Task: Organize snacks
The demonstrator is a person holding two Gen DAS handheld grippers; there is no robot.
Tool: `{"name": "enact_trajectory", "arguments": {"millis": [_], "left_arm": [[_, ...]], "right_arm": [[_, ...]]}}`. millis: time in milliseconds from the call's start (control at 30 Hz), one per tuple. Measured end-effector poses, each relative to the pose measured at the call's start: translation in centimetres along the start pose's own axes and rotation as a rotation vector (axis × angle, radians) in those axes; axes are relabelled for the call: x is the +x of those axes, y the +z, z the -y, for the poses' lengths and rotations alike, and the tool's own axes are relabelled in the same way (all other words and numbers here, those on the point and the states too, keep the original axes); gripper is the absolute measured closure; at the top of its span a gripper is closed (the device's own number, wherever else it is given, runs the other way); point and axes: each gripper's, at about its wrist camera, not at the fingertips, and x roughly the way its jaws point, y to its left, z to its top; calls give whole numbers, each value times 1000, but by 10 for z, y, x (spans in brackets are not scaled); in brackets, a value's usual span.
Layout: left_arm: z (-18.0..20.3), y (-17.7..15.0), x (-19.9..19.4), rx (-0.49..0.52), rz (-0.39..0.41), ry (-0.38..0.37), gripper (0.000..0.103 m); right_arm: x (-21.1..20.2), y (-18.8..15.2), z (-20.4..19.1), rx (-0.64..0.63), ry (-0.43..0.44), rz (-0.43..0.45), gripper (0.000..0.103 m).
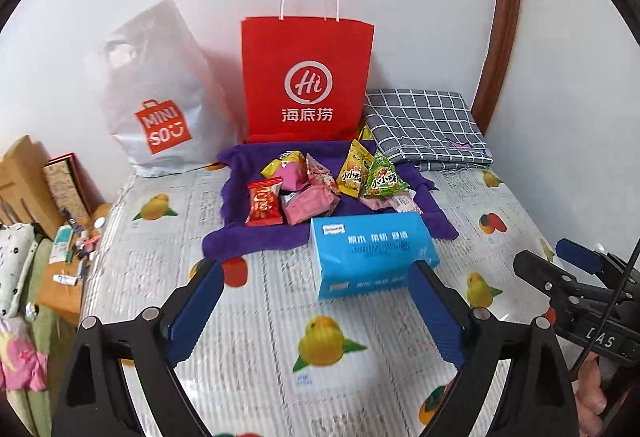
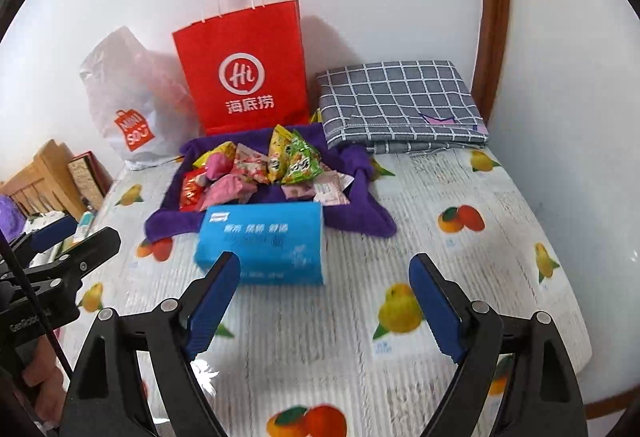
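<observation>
Left wrist view: left gripper (image 1: 316, 279) spread wide, nothing between its blue pads; it sits low centre of frame above the fruit-print table (image 1: 280, 317). Blue tissue pack (image 1: 372, 253) lies just beyond the right pad; whether pad and pack touch cannot be told from this angle. Behind the pack, centre of frame, a purple towel (image 1: 248, 237) carries the snacks (image 1: 320, 185): red packet (image 1: 264, 201), pink packets, yellow packet (image 1: 352, 173), green packet (image 1: 382, 179). Red paper bag (image 1: 307, 77) stands upright against the wall behind the towel. White Miniso bag (image 1: 156, 97) to its left, folded grey checked cloth (image 1: 424, 125) to its right.

Right wrist view: right gripper (image 2: 324, 281) likewise wide open and holding nothing, low centre of frame. Tissue pack (image 2: 262, 245) sits just past its left pad, with the snack pile (image 2: 260, 169) on the towel (image 2: 360, 213) above it. Left gripper (image 2: 76, 237) enters at the left edge.
</observation>
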Motion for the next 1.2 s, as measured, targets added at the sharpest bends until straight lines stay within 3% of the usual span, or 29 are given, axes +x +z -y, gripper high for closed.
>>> {"name": "enact_trajectory", "arguments": {"millis": [233, 567, 1200], "left_arm": [[8, -20, -33, -4, 40, 19, 10], [22, -34, -56, 6, 72, 29, 10], [21, -38, -61, 7, 78, 45, 10]], "right_arm": [[-34, -26, 3, -3, -23, 46, 17], [-64, -46, 7, -22, -68, 91, 2], [-71, -54, 0, -28, -67, 103, 2]]}}
